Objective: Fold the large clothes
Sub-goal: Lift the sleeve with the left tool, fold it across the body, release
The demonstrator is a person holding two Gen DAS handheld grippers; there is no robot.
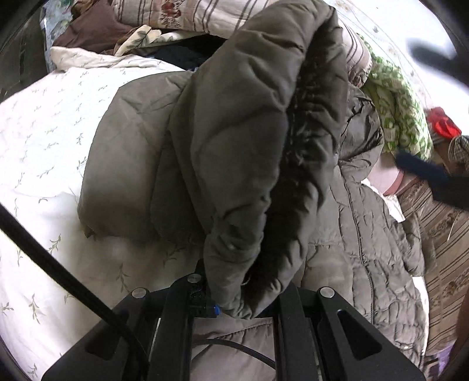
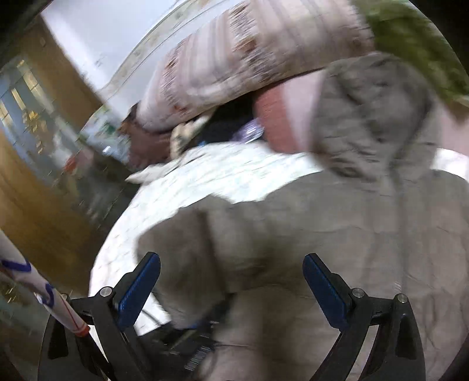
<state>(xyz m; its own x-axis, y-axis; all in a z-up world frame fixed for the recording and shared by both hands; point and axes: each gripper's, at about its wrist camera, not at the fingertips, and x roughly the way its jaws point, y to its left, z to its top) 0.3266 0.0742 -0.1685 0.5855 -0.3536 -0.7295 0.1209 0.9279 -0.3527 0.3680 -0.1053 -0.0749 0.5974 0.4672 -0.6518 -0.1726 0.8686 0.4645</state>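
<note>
A large olive-grey quilted puffer jacket [image 1: 360, 249] lies on a bed with a white leaf-print cover [image 1: 44, 152]. My left gripper [image 1: 231, 307] is shut on the edge of the jacket's fur-trimmed hood [image 1: 252, 146] and holds it lifted over the jacket body. In the blurred right wrist view the same jacket [image 2: 337, 234] fills the lower right, its hood [image 2: 372, 117] pointing away. My right gripper [image 2: 231, 281] is open and empty just above the jacket, its blue pads [image 2: 140, 284] wide apart.
Striped floral pillows [image 1: 205, 14] and a green patterned cloth [image 1: 398, 108] are heaped at the bed's far end. Brown and dark clothes [image 1: 96, 29] lie beside them. A wooden cabinet [image 2: 35, 211] stands left of the bed. A black cable [image 1: 58, 263] crosses the left view.
</note>
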